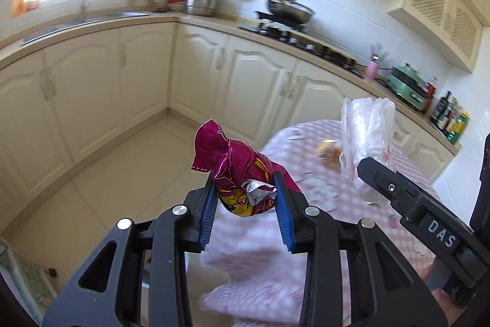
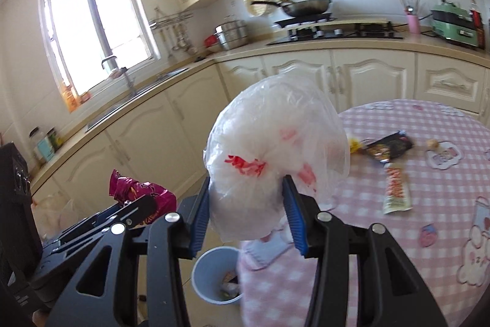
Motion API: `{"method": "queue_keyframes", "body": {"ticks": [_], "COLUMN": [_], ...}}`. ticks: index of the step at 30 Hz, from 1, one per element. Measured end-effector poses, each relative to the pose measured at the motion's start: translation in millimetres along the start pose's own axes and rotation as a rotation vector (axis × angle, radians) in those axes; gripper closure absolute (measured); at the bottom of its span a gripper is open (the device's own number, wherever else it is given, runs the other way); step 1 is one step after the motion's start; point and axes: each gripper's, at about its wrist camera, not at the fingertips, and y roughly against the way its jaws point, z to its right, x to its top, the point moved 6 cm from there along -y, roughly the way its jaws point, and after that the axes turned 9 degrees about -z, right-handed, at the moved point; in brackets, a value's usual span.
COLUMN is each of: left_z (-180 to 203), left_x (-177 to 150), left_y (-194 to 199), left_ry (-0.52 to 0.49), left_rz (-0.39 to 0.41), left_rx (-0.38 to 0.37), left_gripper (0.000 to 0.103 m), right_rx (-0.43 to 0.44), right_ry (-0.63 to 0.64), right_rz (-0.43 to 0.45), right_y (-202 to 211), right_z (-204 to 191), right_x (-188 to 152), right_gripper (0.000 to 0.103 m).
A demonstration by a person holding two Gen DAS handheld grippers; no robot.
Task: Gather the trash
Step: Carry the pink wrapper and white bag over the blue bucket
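My left gripper (image 1: pixel 245 192) is shut on a crumpled magenta snack bag (image 1: pixel 232 173), held in the air beside the table's edge; the bag also shows in the right wrist view (image 2: pixel 144 192). My right gripper (image 2: pixel 246 198) is shut on a clear plastic bag with red print (image 2: pixel 275 149), held above the table's near edge; this bag shows in the left wrist view (image 1: pixel 367 137) too. A grey trash bin (image 2: pixel 214 278) with some wrappers inside stands on the floor below my right gripper. A black wrapper (image 2: pixel 389 147) and a white-orange wrapper (image 2: pixel 395 189) lie on the pink checked table (image 2: pixel 428 235).
Cream cabinets and a counter run along the walls, with a sink (image 2: pixel 134 100), a stove with a pan (image 2: pixel 306 5), a green appliance (image 2: pixel 453 23) and bottles (image 1: pixel 450 118). A small yellow item (image 2: pixel 355 144) and a small beige one (image 2: pixel 432 143) lie on the table. Tiled floor (image 1: pixel 122 173) lies left of it.
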Motion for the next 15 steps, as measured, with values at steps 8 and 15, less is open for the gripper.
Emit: {"method": "queue_keyframes", "body": {"ticks": [8,15], "left_z": [-81,-136], "left_x": [-16,-34], "left_y": [2,-21], "left_ry": [0.122,0.205], "left_rz": [-0.018,-0.088], "left_rx": [0.097,0.177], "left_gripper": [0.070,0.070], "right_rx": [0.088,0.136], "right_ry": [0.112,0.164], "right_rz": [-0.112,-0.231], "right_y": [-50,-108], "right_z": [-80,-123], "right_x": [-26,-57], "right_gripper": [0.059,0.059]}}
